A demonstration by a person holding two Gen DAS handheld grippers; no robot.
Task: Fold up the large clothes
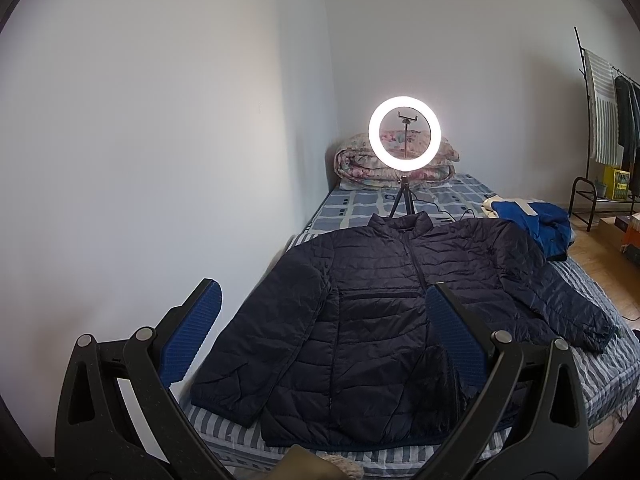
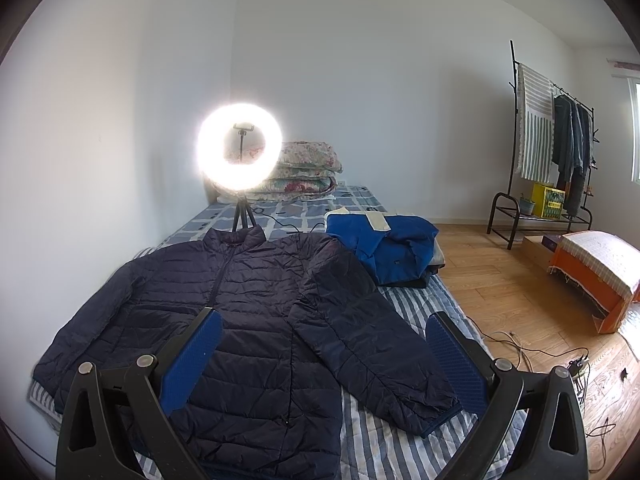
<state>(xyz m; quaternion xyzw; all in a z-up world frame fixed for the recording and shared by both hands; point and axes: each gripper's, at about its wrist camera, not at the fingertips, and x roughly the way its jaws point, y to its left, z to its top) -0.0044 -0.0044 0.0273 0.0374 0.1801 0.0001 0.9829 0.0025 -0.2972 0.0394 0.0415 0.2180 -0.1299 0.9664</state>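
Note:
A dark navy quilted puffer jacket (image 1: 380, 312) lies flat and zipped on the bed, collar away from me, both sleeves spread out; it also shows in the right wrist view (image 2: 256, 320). My left gripper (image 1: 324, 292) is open and empty, held above the jacket's lower left part. My right gripper (image 2: 324, 320) is open and empty, held above the jacket's right sleeve (image 2: 372, 344) and lower front. Neither gripper touches the jacket.
The bed (image 2: 408, 312) has a striped blue sheet. A lit ring light (image 1: 405, 133) on a tripod stands behind the collar, before a folded quilt (image 2: 308, 172). A blue garment pile (image 2: 388, 248) lies at the bed's right. A clothes rack (image 2: 552, 160), orange box (image 2: 596, 276) and floor cables (image 2: 560, 356) are right.

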